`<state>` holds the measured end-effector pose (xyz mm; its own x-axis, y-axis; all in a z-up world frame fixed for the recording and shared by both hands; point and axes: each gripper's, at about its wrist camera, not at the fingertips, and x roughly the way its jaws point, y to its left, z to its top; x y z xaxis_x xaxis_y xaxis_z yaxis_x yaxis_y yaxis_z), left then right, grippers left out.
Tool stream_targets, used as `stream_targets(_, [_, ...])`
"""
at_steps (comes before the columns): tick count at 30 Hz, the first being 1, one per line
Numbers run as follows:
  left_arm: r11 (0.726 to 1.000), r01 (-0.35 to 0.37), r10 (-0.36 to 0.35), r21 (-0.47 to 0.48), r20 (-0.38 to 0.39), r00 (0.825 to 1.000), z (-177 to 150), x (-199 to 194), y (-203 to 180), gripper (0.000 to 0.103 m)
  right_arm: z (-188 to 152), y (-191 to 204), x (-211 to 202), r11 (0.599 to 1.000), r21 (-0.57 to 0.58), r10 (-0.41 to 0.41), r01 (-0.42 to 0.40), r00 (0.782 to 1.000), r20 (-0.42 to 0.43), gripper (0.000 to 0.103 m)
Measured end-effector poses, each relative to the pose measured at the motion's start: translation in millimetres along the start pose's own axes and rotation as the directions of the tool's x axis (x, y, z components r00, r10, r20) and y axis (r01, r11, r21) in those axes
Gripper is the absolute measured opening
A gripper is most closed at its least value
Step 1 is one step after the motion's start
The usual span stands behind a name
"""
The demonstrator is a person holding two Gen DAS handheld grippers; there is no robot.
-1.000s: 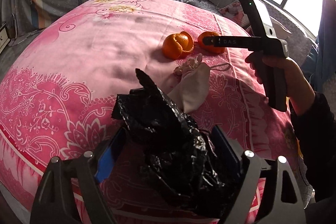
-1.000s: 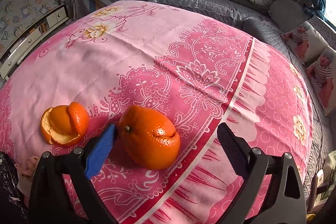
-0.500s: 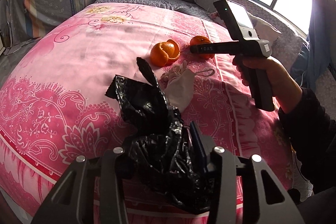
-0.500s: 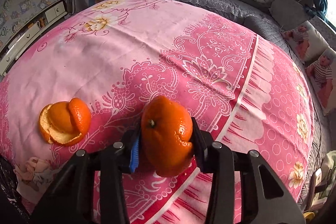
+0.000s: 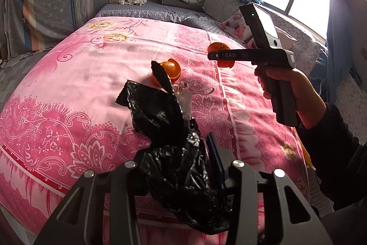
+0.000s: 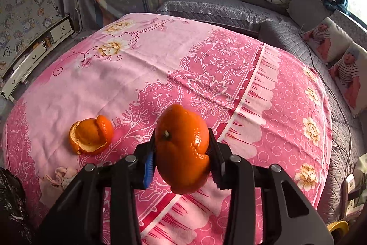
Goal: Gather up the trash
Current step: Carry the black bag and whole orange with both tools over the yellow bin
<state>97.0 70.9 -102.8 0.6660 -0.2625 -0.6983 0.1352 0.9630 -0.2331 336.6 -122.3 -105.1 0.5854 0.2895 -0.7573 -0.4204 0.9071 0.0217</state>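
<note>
Right tool point(image 6: 182, 162) clamps the peel point(image 6: 182, 148) clear of the bed point(image 6: 183, 66); left tool point(image 5: 174, 167) pinches the bag point(image 5: 169, 130), which lies to the peel's left, mouth not visibly open.

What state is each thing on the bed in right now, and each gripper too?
left gripper: shut on the black trash bag, partly lifted
right gripper: shut on an orange peel, held above the bedspread
second orange peel: lying split open on the bedspread
small cloth pouch: lying flat beside it
</note>
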Motion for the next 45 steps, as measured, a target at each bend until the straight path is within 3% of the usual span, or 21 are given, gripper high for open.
stream_targets(10, [0.999, 0.006, -0.007, 0.051, 0.026, 1.000, 16.5, -8.5, -21.0, 0.038, -12.0, -23.8, -48.5, 0.999, 0.052, 0.003, -0.006, 0.999, 0.053, 0.037])
stream_targets(23, [0.972, 0.101, -0.107, 0.212, 0.021, 0.994, 46.5, -0.6, -93.5, 0.038, -46.8, -86.6, -117.1, 0.988, 0.148, -0.056, 0.038, 0.991, 0.121, 0.037])
stream_targets(36, [0.910, 0.205, -0.224, 0.360, 0.009, 0.975, 65.6, 12.7, -178.5, 0.039, -101.2, -165.8, -186.5, 0.944, 0.303, -0.189, 0.133, 0.968, 0.166, 0.038])
stream_targets(45, [0.846, 0.285, -0.304, 0.451, -0.031, 0.952, 64.7, 27.6, -241.8, 0.039, -145.9, -211.6, -223.8, 0.889, 0.416, -0.279, 0.192, 0.947, 0.159, 0.038])
